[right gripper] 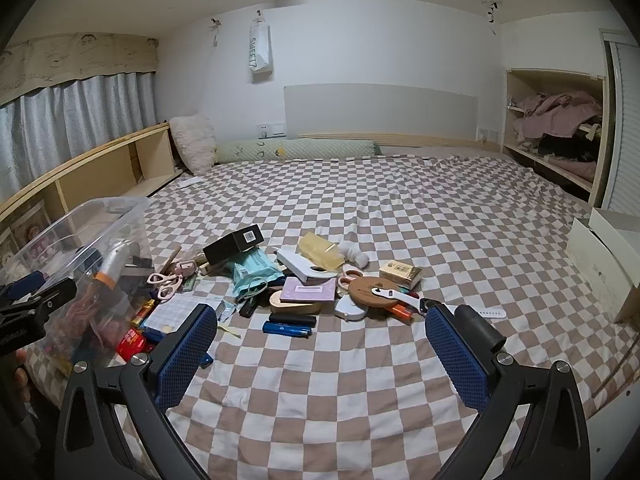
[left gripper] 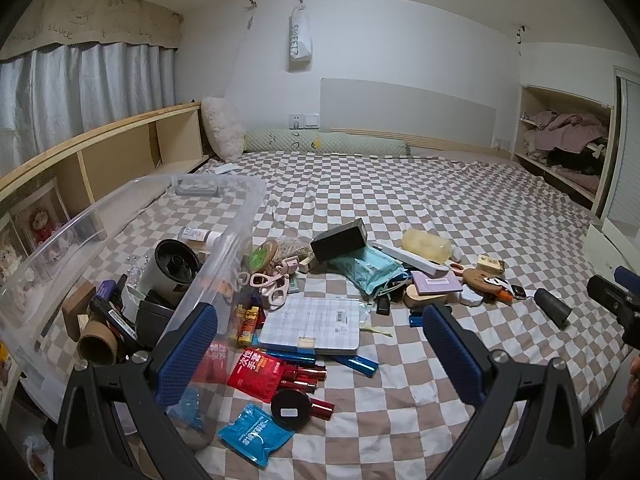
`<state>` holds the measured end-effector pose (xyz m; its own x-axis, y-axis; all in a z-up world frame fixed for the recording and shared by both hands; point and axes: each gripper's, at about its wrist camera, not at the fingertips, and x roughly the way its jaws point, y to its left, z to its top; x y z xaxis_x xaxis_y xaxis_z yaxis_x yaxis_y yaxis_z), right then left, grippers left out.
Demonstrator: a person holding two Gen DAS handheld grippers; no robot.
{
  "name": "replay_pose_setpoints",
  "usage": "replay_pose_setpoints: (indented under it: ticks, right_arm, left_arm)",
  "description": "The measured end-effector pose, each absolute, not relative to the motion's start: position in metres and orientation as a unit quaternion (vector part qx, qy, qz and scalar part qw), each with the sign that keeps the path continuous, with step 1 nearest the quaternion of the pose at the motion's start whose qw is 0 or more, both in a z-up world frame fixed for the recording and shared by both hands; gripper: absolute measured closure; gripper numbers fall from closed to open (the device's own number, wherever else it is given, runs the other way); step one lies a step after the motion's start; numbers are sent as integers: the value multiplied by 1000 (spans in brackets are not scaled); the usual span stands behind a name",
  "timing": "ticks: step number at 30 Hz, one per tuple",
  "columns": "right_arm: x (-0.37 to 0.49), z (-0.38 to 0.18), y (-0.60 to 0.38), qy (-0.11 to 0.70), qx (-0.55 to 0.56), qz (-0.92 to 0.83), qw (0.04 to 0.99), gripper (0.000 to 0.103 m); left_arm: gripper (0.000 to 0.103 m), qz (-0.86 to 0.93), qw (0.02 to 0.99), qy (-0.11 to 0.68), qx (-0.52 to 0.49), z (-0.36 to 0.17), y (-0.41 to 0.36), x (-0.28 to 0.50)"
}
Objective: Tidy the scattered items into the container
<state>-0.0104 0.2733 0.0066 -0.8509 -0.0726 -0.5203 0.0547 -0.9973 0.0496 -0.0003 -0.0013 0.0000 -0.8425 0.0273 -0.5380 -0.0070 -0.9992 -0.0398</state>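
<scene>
A clear plastic container (left gripper: 240, 216) stands at the left on the checkered bed, with a white cylinder and several other items inside. Loose items lie beside it: a grid notebook (left gripper: 312, 324), a red packet (left gripper: 256, 372), a blue packet (left gripper: 254, 434), pink scissors (left gripper: 270, 284) and a black box (left gripper: 339, 238). My left gripper (left gripper: 320, 356) hovers open over the notebook and packets, holding nothing. My right gripper (right gripper: 320, 356) is open over bare sheet, just short of the pile. A black cylinder (right gripper: 478, 326) lies just beyond its right finger. The container (right gripper: 120, 204) shows at the left in the right wrist view.
A wooden shelf (left gripper: 120, 152) runs along the left wall behind the container. Pillows (right gripper: 192, 144) lie at the headboard. A white box (right gripper: 600, 264) sits at the bed's right edge, and a niche with clothes (right gripper: 556, 120) is behind it. The far bed is bare sheet (right gripper: 400, 200).
</scene>
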Motion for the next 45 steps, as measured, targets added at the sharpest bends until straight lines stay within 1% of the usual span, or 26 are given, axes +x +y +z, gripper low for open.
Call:
replay_pose_setpoints:
  ticks: [9, 29, 38, 45]
  right_arm:
    - [-12, 6, 274, -19, 274, -961, 32, 0]
    - [-13, 5, 272, -21, 279, -960, 34, 0]
    - [-18, -4, 273, -28, 286, -957, 43, 0]
    - [-24, -16, 279, -59, 281, -957, 35, 0]
  left_arm:
    - [0, 962, 4, 1, -274, 1, 1, 0]
    - [0, 961, 7, -4, -278, -1, -3, 0]
    - [0, 958, 14, 0, -286, -11, -1, -4]
    - [0, 953, 38, -40, -298, -20, -1, -11]
